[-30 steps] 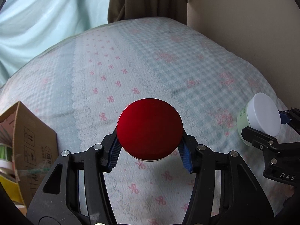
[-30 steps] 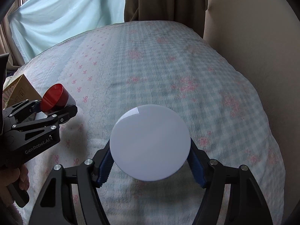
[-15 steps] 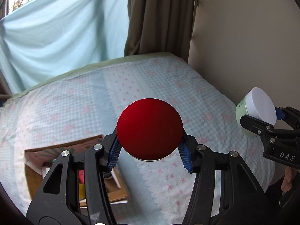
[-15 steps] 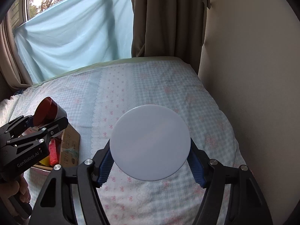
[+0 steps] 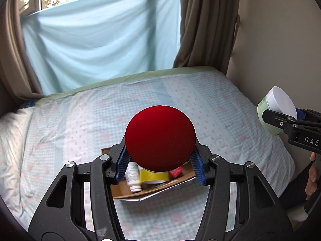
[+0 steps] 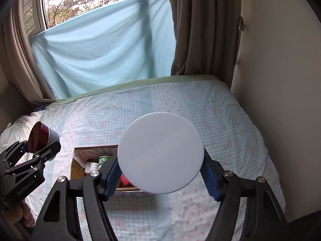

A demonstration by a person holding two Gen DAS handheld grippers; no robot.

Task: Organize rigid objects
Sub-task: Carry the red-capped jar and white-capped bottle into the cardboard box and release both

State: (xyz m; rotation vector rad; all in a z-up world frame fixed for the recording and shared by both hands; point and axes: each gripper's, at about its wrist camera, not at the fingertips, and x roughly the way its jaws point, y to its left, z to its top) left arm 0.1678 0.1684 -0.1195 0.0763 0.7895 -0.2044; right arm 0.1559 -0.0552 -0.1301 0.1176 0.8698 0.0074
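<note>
Left wrist view: left hand-held gripper (image 5: pixel 160 167) pinches a glossy red round-lidded jar (image 5: pixel 160 138); the right hand-held gripper (image 6: pixel 161 177) pinches a matte white-lidded jar (image 6: pixel 160 153).

Glossy red lid (image 5: pixel 160 138), matt white lid (image 6: pixel 160 153), cardboard box (image 5: pixel 128 193), cotton bedspread (image 5: pixel 210 98)

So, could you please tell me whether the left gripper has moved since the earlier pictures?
Yes. The left gripper, shut on the red-lidded jar, has risen and pulled back: the bed looks farther, and the cardboard box, formerly at the left, sits below it.

Black gripper (image 5: pixel 160 166) frames, blue ribbed pads (image 5: pixel 197 167), silver screws (image 5: pixel 213 157)
</note>
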